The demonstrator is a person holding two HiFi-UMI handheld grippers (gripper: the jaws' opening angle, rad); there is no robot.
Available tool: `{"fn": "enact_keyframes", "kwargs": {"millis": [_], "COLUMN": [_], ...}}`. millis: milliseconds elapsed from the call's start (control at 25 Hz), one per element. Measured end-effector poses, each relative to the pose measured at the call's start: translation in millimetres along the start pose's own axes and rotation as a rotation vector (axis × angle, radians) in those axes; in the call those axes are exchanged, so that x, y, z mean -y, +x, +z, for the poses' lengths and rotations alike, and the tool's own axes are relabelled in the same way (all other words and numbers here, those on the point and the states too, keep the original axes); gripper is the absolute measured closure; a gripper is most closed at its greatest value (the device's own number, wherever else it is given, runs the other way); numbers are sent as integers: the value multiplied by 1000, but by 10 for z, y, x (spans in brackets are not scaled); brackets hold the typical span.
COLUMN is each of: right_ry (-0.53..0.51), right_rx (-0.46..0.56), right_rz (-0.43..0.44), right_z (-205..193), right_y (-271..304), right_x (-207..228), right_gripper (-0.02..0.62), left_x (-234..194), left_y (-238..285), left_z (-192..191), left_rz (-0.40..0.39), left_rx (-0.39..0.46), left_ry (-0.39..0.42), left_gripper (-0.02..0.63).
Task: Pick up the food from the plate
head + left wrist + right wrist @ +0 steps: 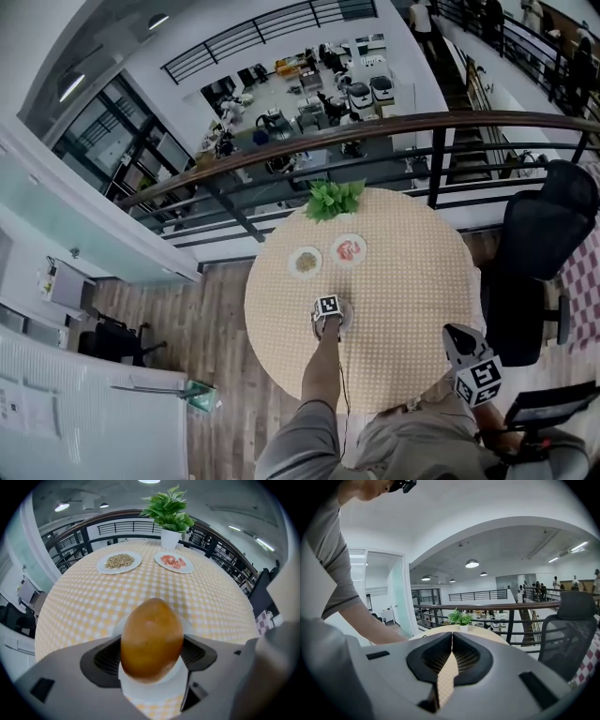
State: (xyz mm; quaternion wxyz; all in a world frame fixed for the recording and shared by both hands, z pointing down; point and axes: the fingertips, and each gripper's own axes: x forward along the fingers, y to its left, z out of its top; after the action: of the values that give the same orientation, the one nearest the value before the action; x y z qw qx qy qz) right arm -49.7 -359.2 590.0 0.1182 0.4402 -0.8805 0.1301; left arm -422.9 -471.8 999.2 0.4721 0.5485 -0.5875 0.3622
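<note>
Beneath food [152,639], plate [150,691] largely hidden

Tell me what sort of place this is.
Probably a mezzanine in an open-plan office building: the round table stands beside a railing overlooking a lower floor of desks, and an office chair sits next to it.

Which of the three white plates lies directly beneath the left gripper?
The near plate, holding the golden-brown oval food that the left gripper clamps. The grain plate and red-food plate sit far off near the plant.
</note>
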Motion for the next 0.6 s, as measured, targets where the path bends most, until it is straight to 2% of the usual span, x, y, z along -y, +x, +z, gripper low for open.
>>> {"fn": "enact_keyframes", "kwargs": {"millis": [320, 360, 600], "right_ry": [-2, -1, 1], "right_rx": [2, 2, -2], "right_rz": [-4, -6, -21], "right_z": [35, 26, -10], "right_y": [39, 36, 13], "right_x": [18, 27, 84], "right_gripper": [580, 580, 580], "left_x": [-29, -27, 29], "left_y": [-2, 1, 30], "left_z": [49, 50, 40], "left_rz": [29, 30, 20], "left_rx": [-16, -15, -8], "left_ry": [31, 36, 55], "left_gripper": [219, 245, 253]}}
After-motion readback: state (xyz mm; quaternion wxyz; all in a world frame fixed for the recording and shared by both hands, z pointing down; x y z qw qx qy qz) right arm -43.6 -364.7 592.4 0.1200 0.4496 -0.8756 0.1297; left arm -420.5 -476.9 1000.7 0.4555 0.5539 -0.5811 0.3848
